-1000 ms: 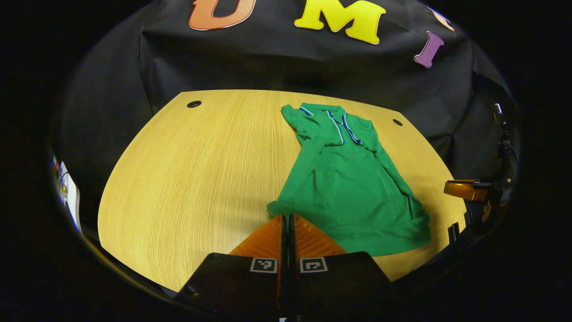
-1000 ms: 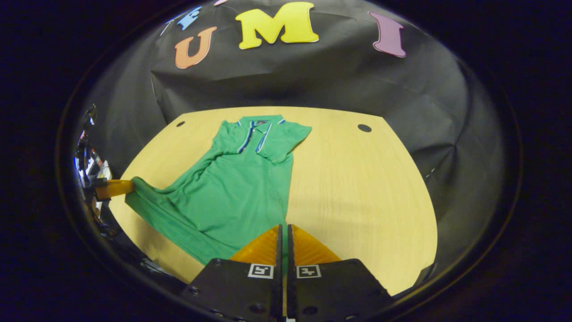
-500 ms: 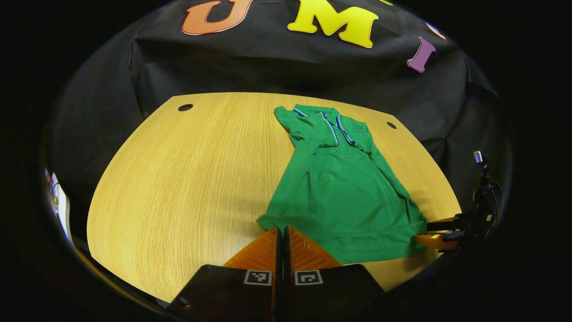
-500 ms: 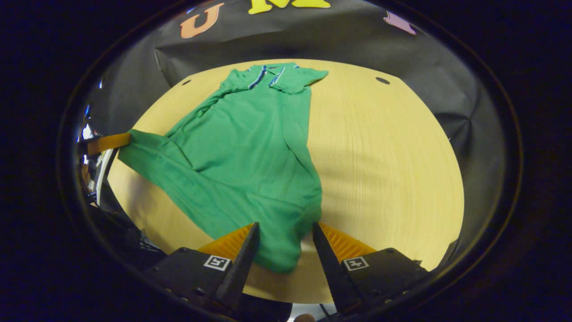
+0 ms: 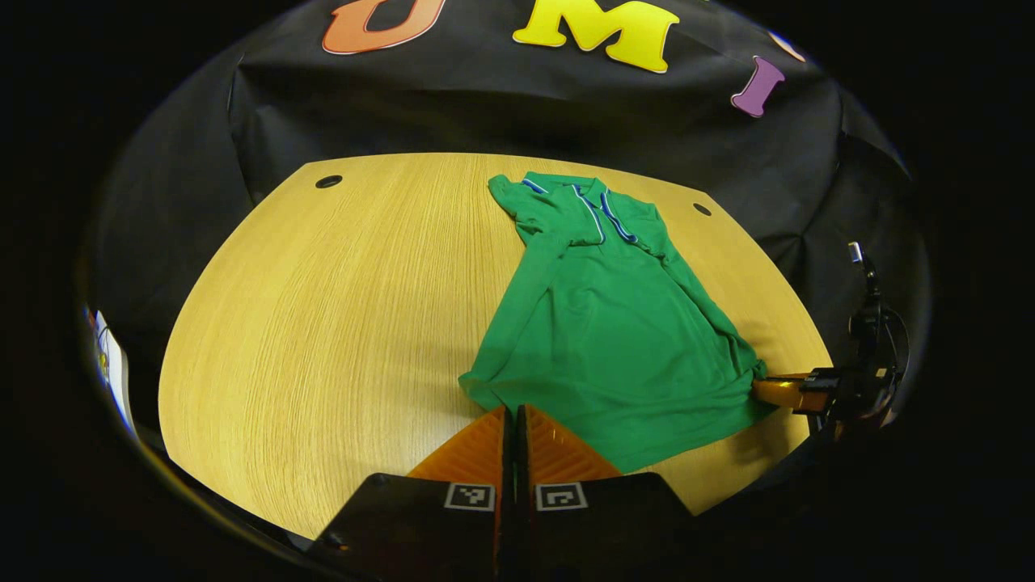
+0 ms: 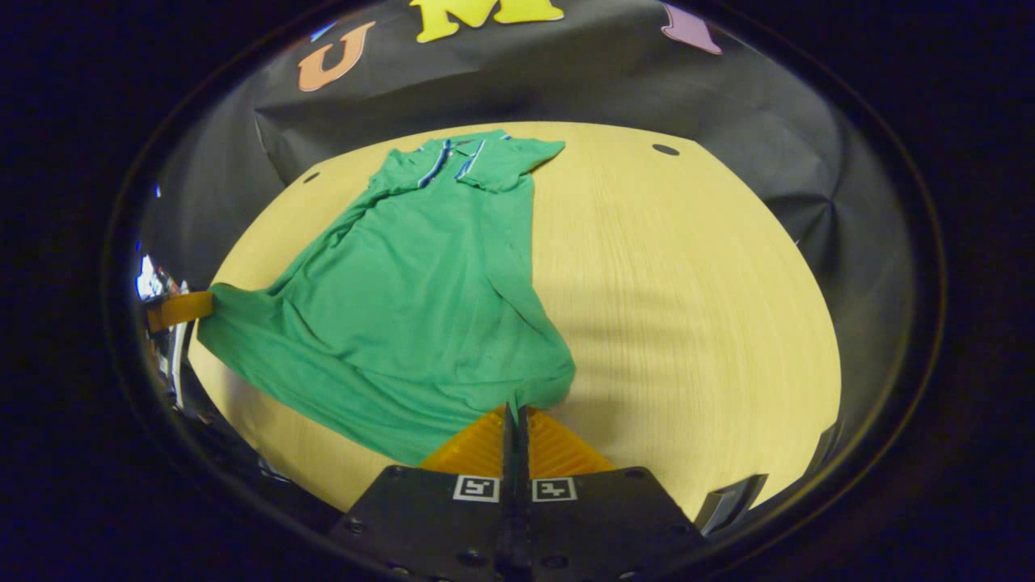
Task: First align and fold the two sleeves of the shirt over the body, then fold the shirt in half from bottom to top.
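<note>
While the green shirt (image 5: 614, 323) lies flat on the wood surface (image 5: 323, 323) with its sleeves already folded in, I pinch one bottom corner in my left claw (image 5: 511, 414) and the other in my right claw (image 6: 513, 414), so next I lift both corners up to the collar.

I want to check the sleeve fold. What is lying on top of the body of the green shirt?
Both sleeves lie folded over the green shirt near the collar. The wooden table beneath is covered. Left gripper and right gripper pinch the hem corners.
</note>
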`<action>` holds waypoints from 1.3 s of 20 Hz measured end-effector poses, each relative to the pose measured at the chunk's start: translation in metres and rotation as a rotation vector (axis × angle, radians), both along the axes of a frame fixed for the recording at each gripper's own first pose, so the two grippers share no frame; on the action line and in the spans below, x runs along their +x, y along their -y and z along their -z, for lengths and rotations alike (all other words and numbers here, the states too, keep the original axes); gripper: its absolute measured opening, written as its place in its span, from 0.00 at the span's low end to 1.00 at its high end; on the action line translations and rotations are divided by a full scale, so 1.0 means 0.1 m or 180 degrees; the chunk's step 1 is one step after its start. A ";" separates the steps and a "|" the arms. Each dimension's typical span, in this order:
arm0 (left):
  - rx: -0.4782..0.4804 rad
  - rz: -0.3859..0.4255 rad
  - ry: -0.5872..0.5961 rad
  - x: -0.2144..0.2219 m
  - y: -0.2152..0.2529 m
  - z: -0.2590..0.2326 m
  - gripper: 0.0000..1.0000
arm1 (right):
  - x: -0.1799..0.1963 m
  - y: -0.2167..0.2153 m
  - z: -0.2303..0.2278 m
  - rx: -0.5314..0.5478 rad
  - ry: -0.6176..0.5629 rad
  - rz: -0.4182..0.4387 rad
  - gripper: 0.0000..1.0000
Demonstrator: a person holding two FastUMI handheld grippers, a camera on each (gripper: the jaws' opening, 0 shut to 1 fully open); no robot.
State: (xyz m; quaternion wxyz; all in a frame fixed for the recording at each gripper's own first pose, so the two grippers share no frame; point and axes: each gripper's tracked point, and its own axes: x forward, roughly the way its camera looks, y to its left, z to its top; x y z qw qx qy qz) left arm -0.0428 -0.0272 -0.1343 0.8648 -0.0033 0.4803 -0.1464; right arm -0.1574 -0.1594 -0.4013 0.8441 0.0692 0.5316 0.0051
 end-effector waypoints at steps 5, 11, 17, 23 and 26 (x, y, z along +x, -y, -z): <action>-0.0002 0.0019 0.0084 0.10 0.03 -0.09 0.06 | 0.29 0.07 -0.42 0.0192 0.0264 0.0167 0.00; -0.0154 -0.0080 0.0307 0.57 0.13 -0.32 0.06 | 0.79 0.05 -0.87 0.0302 0.0603 0.0184 0.00; -0.0273 -0.0228 0.0623 1.20 0.22 -0.59 0.06 | 1.36 0.08 -1.25 0.0307 0.0921 0.0156 0.00; -0.0362 -0.0293 0.0921 1.97 0.30 -0.77 0.05 | 2.14 0.11 -1.44 0.0253 0.1148 0.0137 0.00; -0.0389 -0.0333 0.1070 2.44 0.33 -0.86 0.05 | 2.57 0.21 -1.54 0.0201 0.1265 0.0105 0.00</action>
